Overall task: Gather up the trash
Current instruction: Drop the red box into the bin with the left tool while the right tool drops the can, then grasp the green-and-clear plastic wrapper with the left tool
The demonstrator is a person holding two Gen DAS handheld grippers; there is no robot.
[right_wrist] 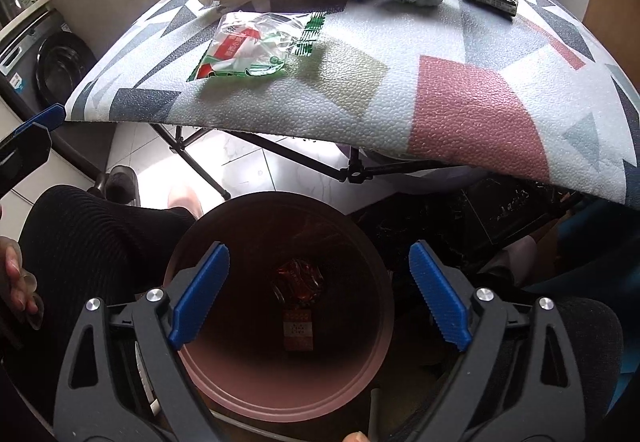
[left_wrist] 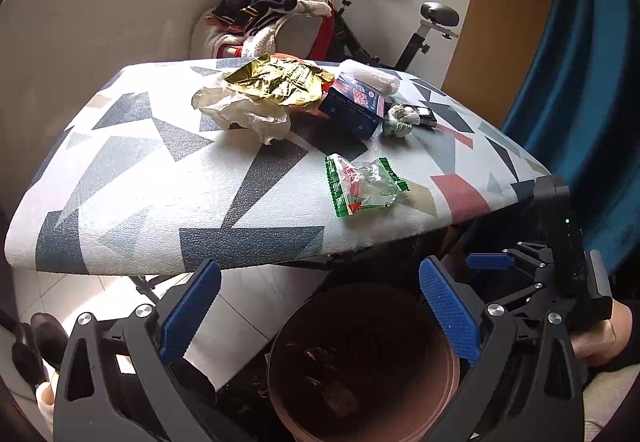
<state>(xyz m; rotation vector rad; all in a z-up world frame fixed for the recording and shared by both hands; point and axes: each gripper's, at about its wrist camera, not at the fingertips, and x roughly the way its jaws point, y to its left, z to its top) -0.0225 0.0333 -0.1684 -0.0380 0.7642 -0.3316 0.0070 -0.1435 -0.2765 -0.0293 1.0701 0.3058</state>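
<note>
Hovering over the pink bin (right_wrist: 384,326), the right gripper (right_wrist: 318,296) stands spread and empty, as does the left gripper (left_wrist: 320,310). The green wrapper (right_wrist: 256,44) lies at 11 o'clock on the table (right_wrist: 472,110); thin film may slip from the pads.
</note>
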